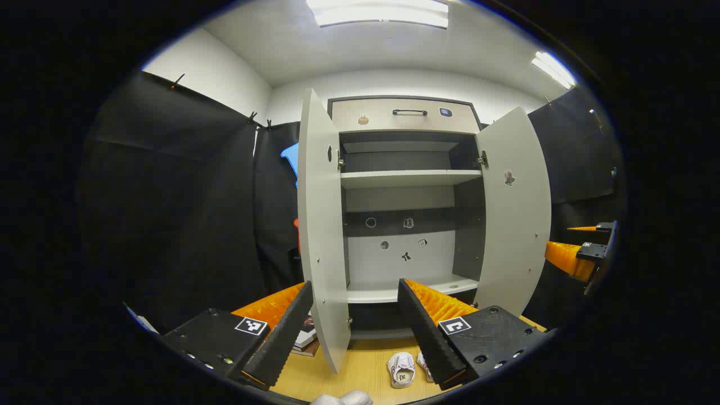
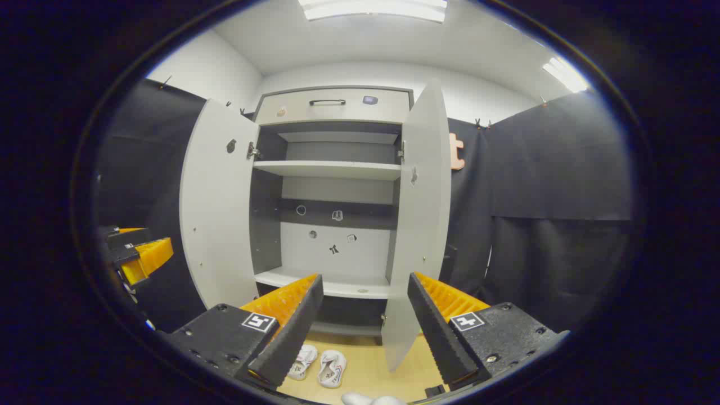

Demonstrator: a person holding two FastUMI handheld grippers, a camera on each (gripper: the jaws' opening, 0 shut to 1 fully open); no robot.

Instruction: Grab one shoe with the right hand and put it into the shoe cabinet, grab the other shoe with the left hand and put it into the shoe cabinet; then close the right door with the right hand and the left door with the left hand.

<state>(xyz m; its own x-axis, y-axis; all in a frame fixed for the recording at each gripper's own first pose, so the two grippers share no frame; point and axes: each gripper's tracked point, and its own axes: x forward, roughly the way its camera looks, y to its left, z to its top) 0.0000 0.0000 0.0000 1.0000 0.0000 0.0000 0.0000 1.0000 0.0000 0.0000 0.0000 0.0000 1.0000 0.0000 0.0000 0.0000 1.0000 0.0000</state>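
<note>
The shoe cabinet [image 1: 405, 179] [image 2: 332, 169] stands ahead with both doors swung open: left door [image 1: 319, 225] [image 2: 216, 208], right door [image 1: 514, 208] [image 2: 419, 225]. Its shelves are bare. Two small white shoes lie side by side on the wooden floor in front of it, one shoe [image 1: 401, 369] [image 2: 332, 368] beside the other shoe [image 1: 424, 365] [image 2: 304, 360]. My left gripper [image 1: 354, 289] is open, held above the shoes. My right gripper [image 2: 365, 284] is open too, also above them. The other gripper shows at the right edge of the left gripper view [image 1: 585, 253] and at the left edge of the right gripper view [image 2: 135, 253].
A drawer with a dark handle [image 1: 409, 112] tops the cabinet. A stack of books [image 1: 306, 340] lies on the floor behind the left door. Black cloth walls close in on both sides. Something white [image 1: 343, 399] [image 2: 374, 400] pokes up at the bottom edge.
</note>
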